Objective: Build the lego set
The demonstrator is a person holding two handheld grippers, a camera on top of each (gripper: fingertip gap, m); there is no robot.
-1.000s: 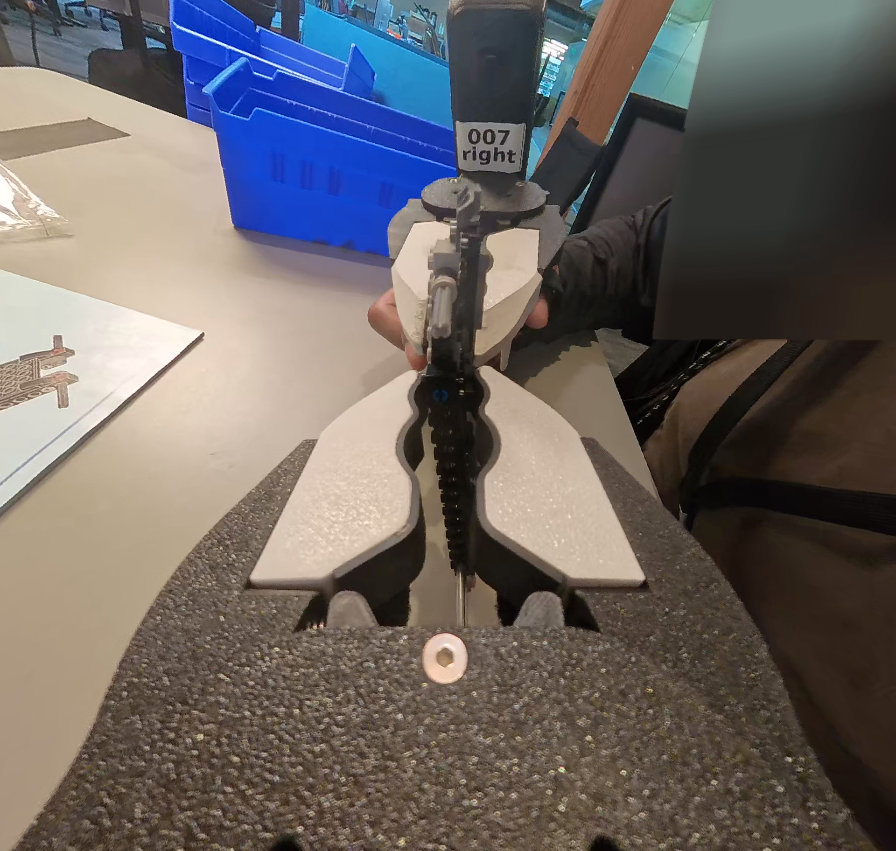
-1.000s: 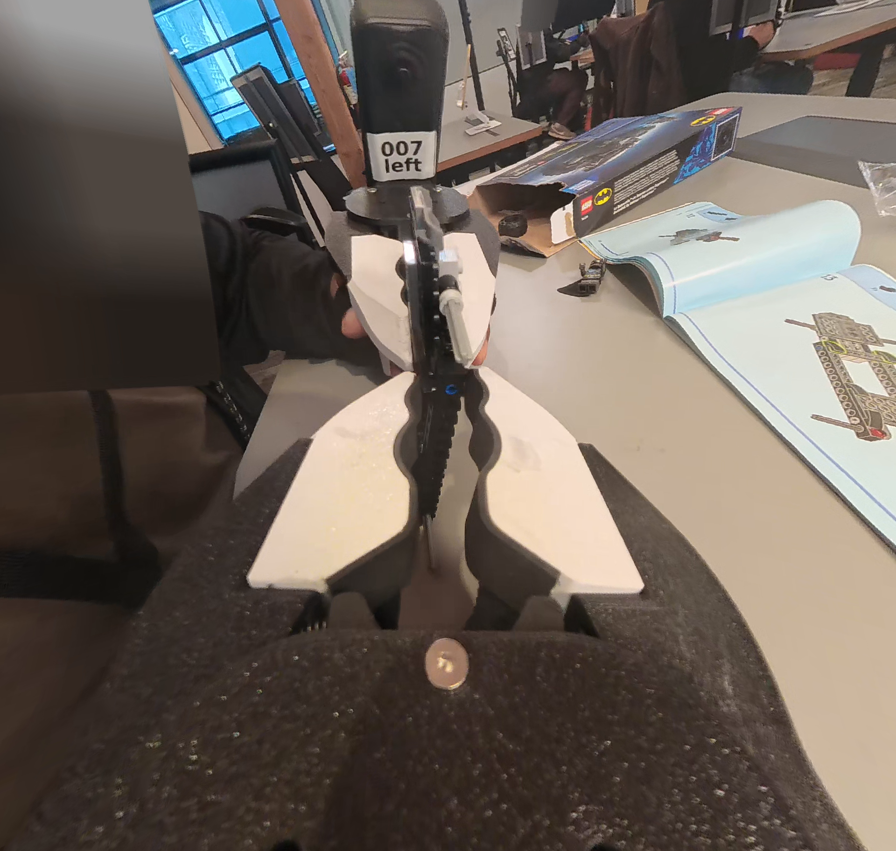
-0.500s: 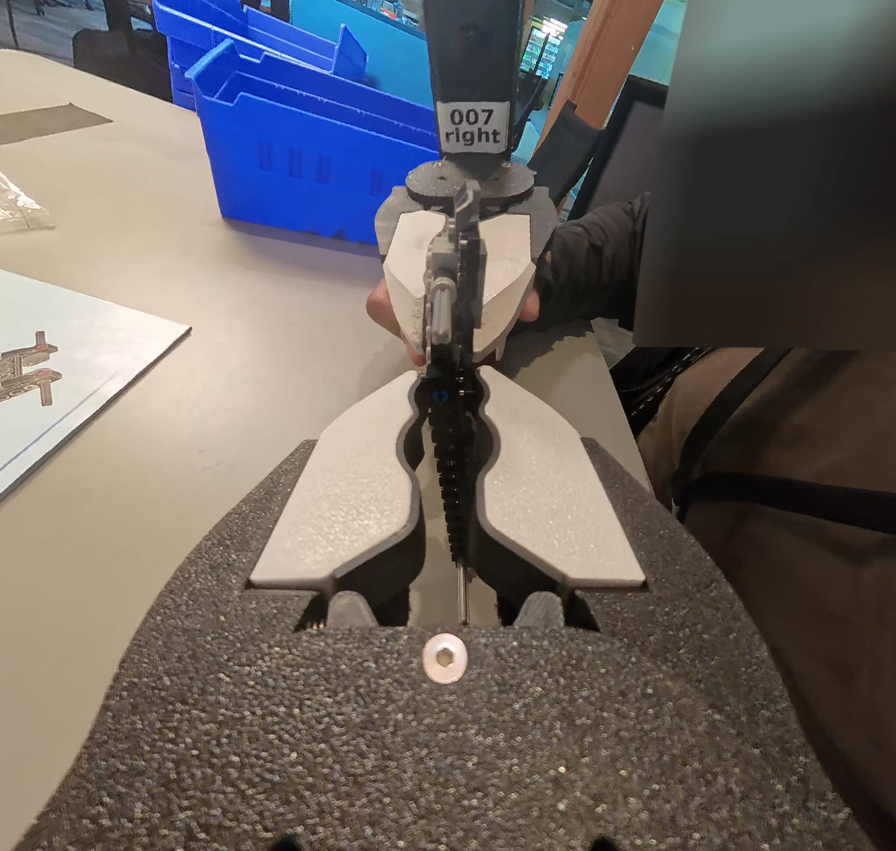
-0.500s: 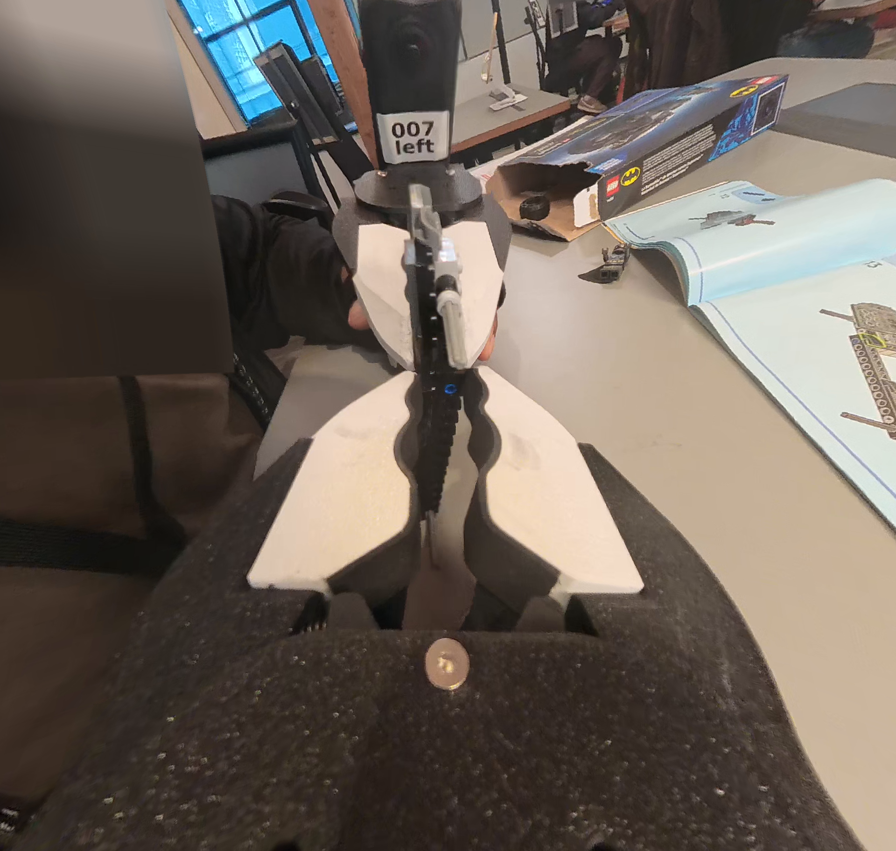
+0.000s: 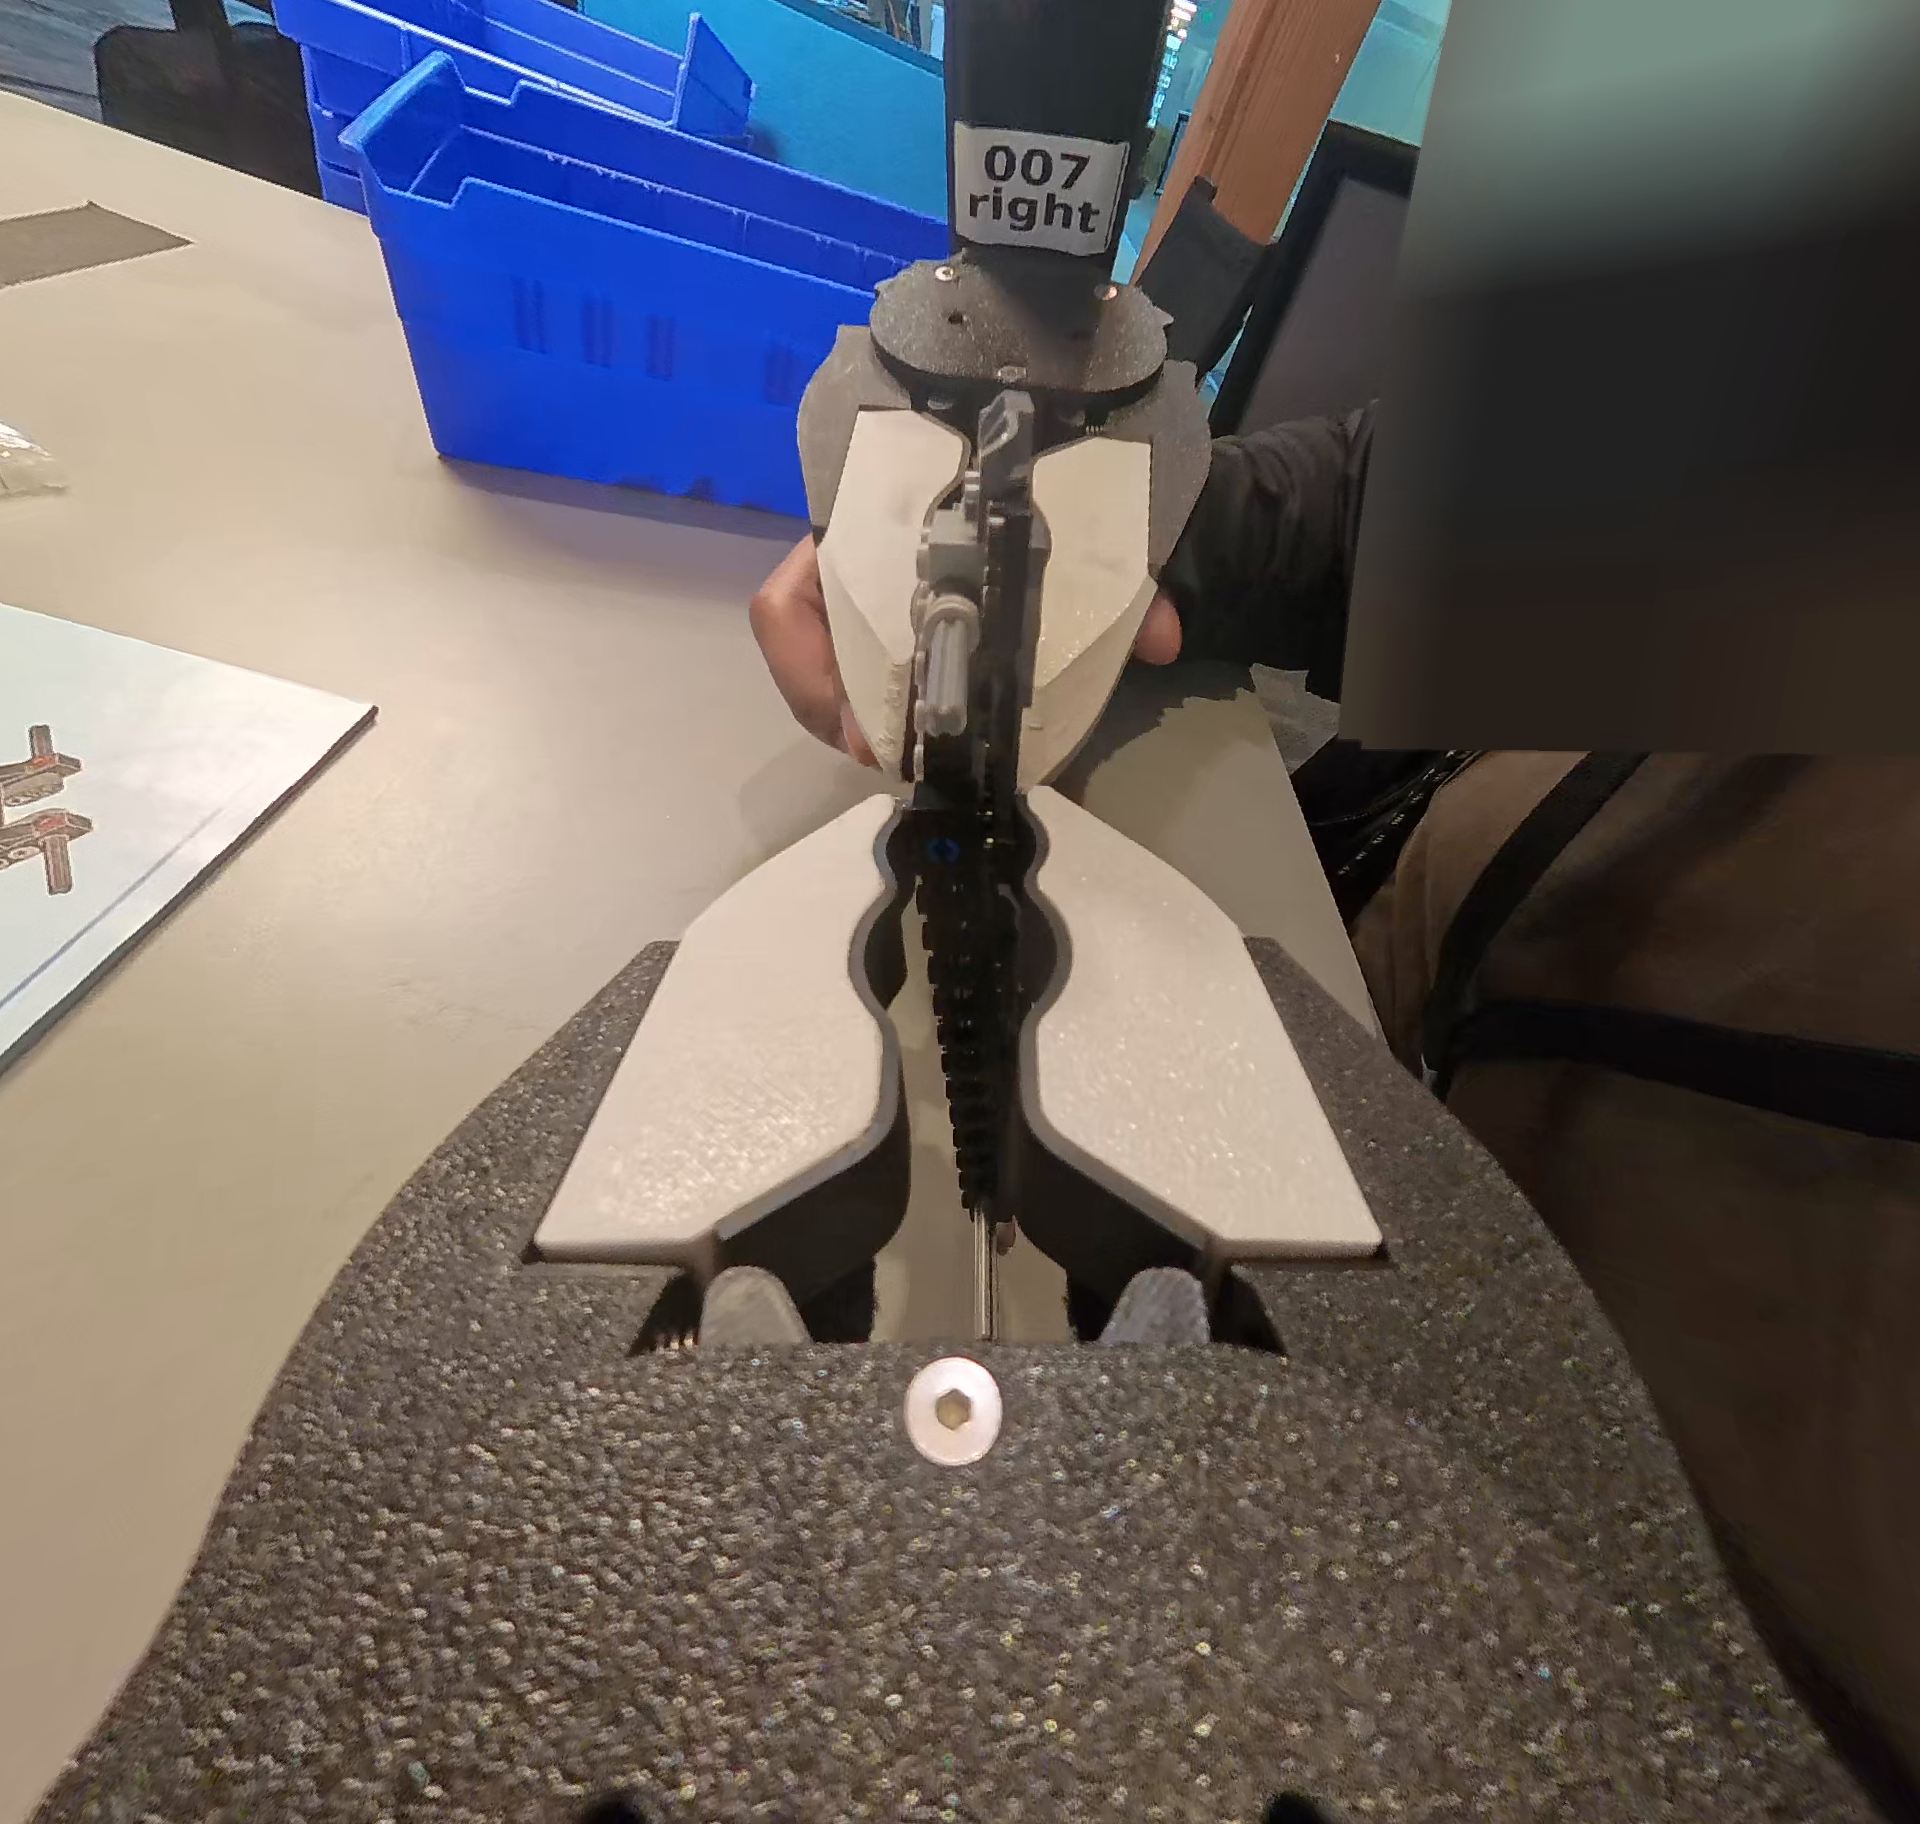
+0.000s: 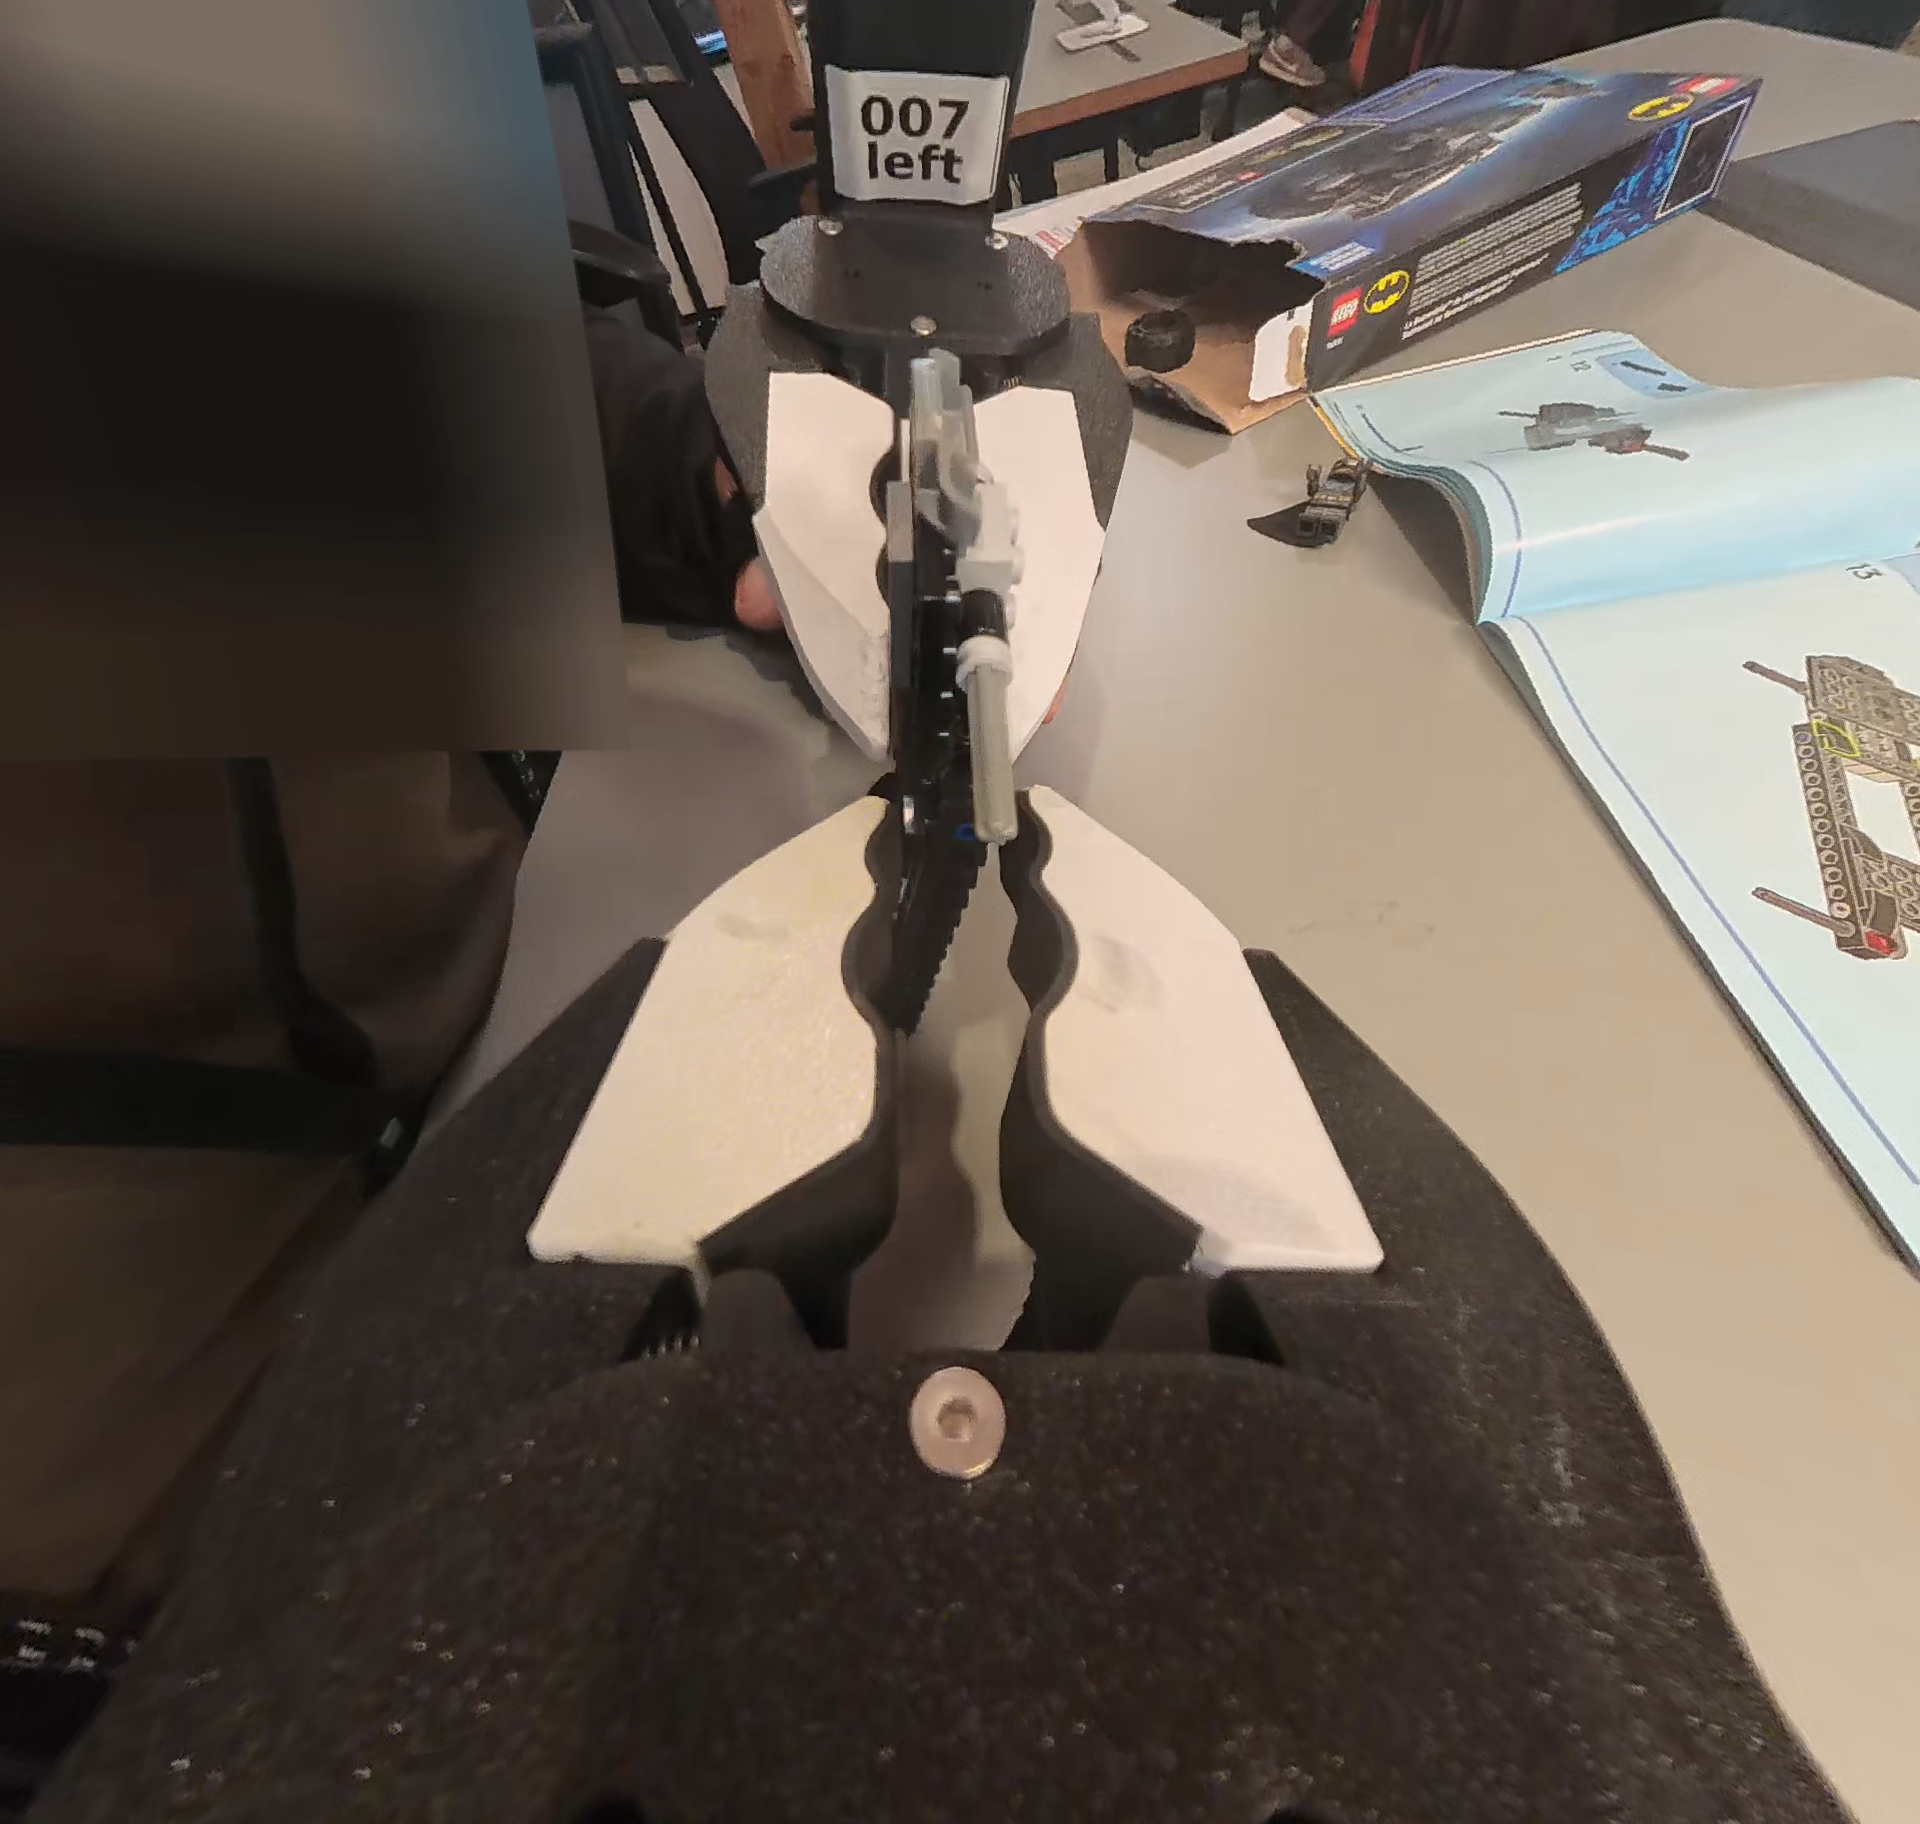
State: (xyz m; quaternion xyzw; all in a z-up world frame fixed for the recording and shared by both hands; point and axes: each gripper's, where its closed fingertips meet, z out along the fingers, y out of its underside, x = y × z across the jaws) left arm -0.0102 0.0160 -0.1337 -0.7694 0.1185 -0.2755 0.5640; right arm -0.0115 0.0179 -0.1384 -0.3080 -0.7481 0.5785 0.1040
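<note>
A long black toy-brick assembly (image 5: 971,995) with a toothed edge and a grey axle (image 5: 945,652) on its side spans between my two grippers, which face each other tip to tip above the table edge. My left gripper (image 5: 964,818) is shut on one end, both pads against it. My right gripper (image 6: 951,818) is shut on the other end (image 6: 925,694). There the black part leans on the left pad and the grey axle (image 6: 987,735) touches the right fingertip. The right gripper also shows in the left wrist view (image 5: 971,735), and the left gripper in the right wrist view (image 6: 951,725).
Stacked blue bins (image 5: 644,299) stand on the grey table (image 5: 416,631). An open instruction booklet (image 6: 1714,631), a torn dark box (image 6: 1455,216), a black tyre (image 6: 1158,340) and a small black piece (image 6: 1325,507) lie to the right. The person's body is close by. Less than 4 cm separates the two grippers' tips.
In the right wrist view the black assembly now reaches less far back between my right fingers and leans more. Both grippers drifted a little. The left grasp looks unchanged.
</note>
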